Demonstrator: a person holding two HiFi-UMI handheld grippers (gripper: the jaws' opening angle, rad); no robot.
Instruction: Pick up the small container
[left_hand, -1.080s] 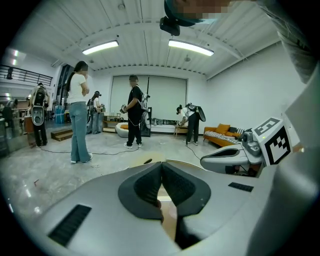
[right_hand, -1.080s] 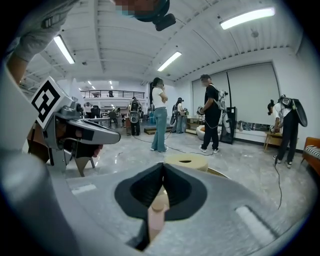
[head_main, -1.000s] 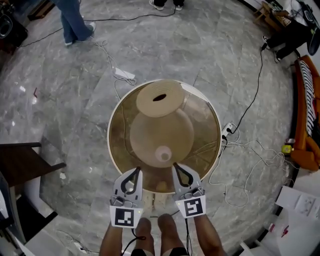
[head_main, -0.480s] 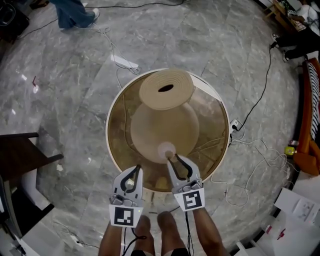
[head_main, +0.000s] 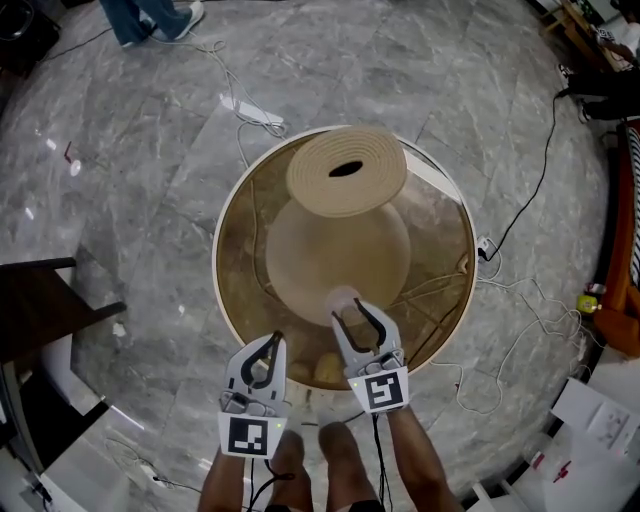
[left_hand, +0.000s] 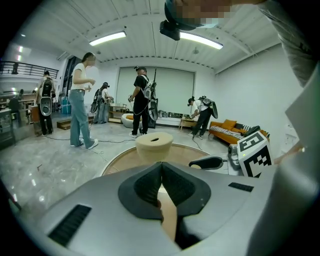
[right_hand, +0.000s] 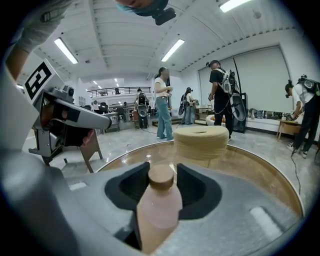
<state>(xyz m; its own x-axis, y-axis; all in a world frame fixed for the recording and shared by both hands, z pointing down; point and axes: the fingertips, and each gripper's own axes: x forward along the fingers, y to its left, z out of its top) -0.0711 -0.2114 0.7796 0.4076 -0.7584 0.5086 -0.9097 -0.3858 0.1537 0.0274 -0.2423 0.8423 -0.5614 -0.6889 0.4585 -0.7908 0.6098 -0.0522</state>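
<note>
While the right gripper's jaws have just been opening and now stand wide apart, the small container, a pink bottle with a tan cap, stands upright between them on the near part of the round glass table. To its left, the left gripper hovers with its jaws closed together, empty.

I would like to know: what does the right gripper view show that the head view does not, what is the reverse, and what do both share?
Only the right gripper view: the small bottle from the side, pink with a tan cap, upright between the fingers of the right gripper, which have just been opening and stand apart around it; the ceiling lights. Only the head view: that gripper's marker cube; a power strip on the floor. Both: the round table, the beige ringed cylinder, the left gripper.
</note>
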